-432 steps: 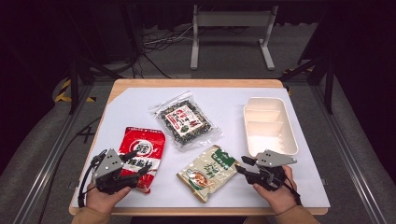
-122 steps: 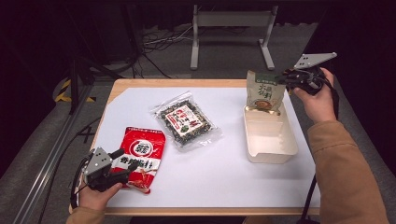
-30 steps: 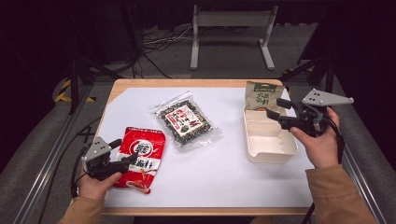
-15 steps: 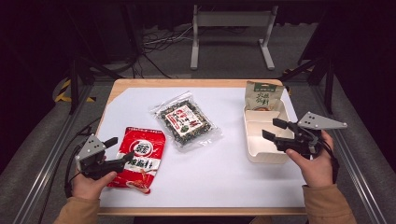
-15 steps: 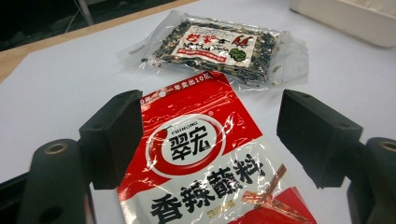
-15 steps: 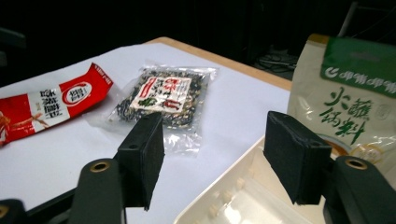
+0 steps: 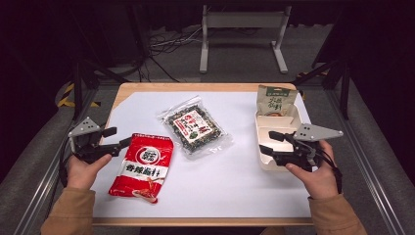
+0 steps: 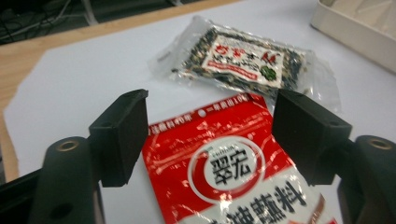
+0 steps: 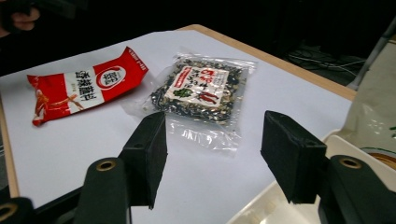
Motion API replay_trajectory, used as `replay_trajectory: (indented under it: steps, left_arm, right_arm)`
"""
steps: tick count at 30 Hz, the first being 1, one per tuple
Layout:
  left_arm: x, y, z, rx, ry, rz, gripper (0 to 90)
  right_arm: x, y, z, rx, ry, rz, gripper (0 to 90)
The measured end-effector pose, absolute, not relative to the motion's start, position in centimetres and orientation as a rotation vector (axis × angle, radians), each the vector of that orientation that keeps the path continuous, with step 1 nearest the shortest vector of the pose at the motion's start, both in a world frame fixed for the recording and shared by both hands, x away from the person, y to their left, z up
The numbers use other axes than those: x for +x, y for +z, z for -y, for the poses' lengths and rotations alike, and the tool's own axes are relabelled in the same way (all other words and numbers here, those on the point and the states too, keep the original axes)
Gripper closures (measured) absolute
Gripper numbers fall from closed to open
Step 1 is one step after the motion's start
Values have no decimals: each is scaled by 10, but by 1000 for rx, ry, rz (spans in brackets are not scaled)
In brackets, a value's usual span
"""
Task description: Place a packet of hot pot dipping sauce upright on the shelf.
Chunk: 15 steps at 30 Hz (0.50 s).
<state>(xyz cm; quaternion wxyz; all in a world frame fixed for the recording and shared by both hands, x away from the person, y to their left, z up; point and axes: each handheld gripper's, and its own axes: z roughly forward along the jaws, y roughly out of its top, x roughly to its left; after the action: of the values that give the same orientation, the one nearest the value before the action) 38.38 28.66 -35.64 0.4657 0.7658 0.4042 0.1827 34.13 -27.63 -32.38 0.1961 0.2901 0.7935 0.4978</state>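
High view: left tool (image 7: 119, 138) spread beside the limp, slippery-looking red packet (image 7: 142, 166), best pinched at its flat top seam.

Light wooden table (image 7: 128, 89), top mostly covered by large white paper sheet (image 7: 235, 186); bare wood strip shows along far edge and near edge. On sheet, near left: flat red foil snack packet with white round logo (image 7: 143, 166). Centre, farther back: clear plastic bag of dark mixed seeds with red-white label (image 7: 194, 126), lying flat, just apart from red packet. Right side: cream plastic compartment tray (image 7: 260, 131). Green-beige pouch (image 7: 275, 101) at tray's far end.
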Motion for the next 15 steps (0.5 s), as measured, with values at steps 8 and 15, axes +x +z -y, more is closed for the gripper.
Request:
replay_trajectory:
  steps: [8, 15]
  left_arm:
    - [406, -350, -282, 1895, 486, -989, 277]
    - [424, -361, -276, 1984, 517, -1046, 260]
  right_arm:
    - [342, -330, 267, 789, 1403, -2264, 401]
    - [338, -332, 261, 781, 1422, -2275, 397]
